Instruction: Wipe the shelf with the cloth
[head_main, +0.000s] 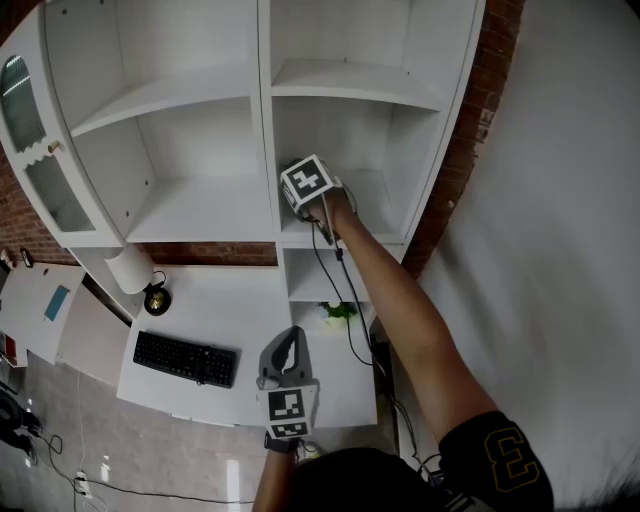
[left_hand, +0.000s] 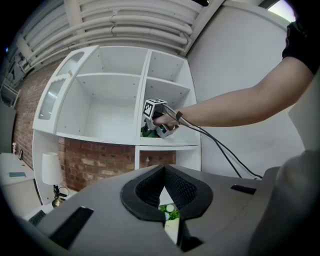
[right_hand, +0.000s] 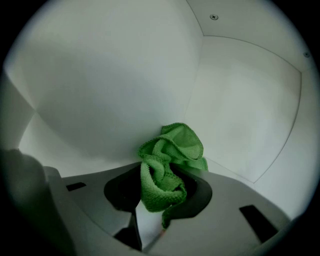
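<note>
While the right gripper (head_main: 306, 190) reaches into the right-hand compartment of the white shelf unit (head_main: 200, 215), at 12 o'clock in the head view, its two jaws pinch the one green cloth (right_hand: 167, 165), which is bunched against the white panel there. At 6 o'clock the left gripper (head_main: 288, 350) hangs above the desk (head_main: 240, 300), its two jaws closed together on nothing. One keyboard (head_main: 185, 358) lies at 8 o'clock, one lamp (head_main: 135, 270) stands at 9 o'clock, and one small plant (head_main: 340, 311) sits near centre.

Our head view looks steeply down the shelf unit (head_main: 200, 210). The left gripper view shares it from farther back. The right gripper view sits close inside one compartment (right_hand: 125, 75).
</note>
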